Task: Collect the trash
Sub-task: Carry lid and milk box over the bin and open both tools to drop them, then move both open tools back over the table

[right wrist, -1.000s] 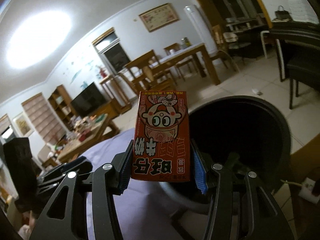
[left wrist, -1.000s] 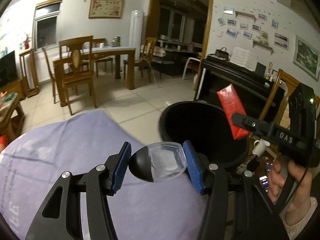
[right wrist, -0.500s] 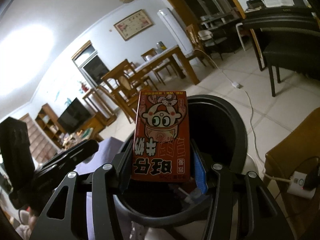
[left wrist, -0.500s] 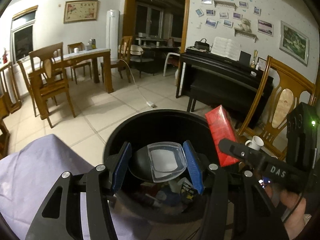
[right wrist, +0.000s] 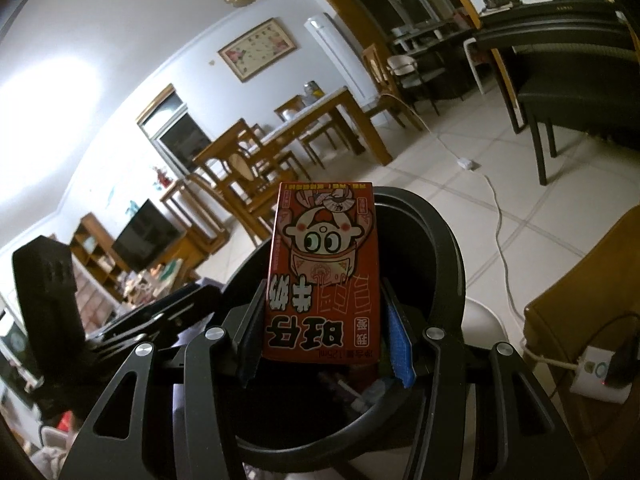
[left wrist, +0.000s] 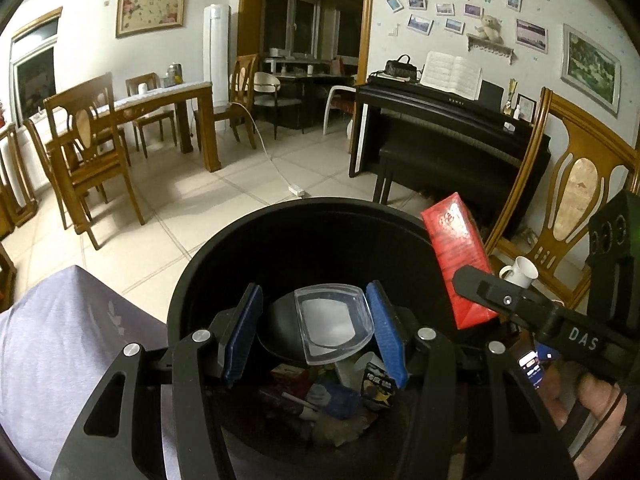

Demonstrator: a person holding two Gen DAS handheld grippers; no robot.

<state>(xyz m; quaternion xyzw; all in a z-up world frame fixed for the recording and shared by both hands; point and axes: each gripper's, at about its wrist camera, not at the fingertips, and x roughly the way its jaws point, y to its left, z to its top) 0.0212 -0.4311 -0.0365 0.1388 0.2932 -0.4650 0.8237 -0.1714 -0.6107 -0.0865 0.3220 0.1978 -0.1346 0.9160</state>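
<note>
My left gripper [left wrist: 314, 320] is shut on a small black tub with a clear lid [left wrist: 332, 326], blue pads against its sides. It hangs over the open mouth of the black trash bin [left wrist: 320, 206]. Wrappers and other trash [left wrist: 320, 400] lie at the bin's bottom. My right gripper [right wrist: 324, 320] is shut on a red milk carton [right wrist: 324, 264] with a cartoon face, held upright above the bin's [right wrist: 444, 248] near rim. In the left wrist view the carton [left wrist: 456, 264] stands over the bin's right edge. A hand holds the right gripper's grip.
A purple cloth [left wrist: 60, 340] covers a surface left of the bin. A wooden chair [left wrist: 576, 184] with a white mug [left wrist: 520, 272] stands to the right, a dark piano [left wrist: 440, 120] behind. A cable and power strip [left wrist: 296, 190] lie on the tiled floor.
Both grippers have moved off the purple cloth to over the bin and sunk a little. The bin's inside and its trash have come into view. Both grips are unchanged.
</note>
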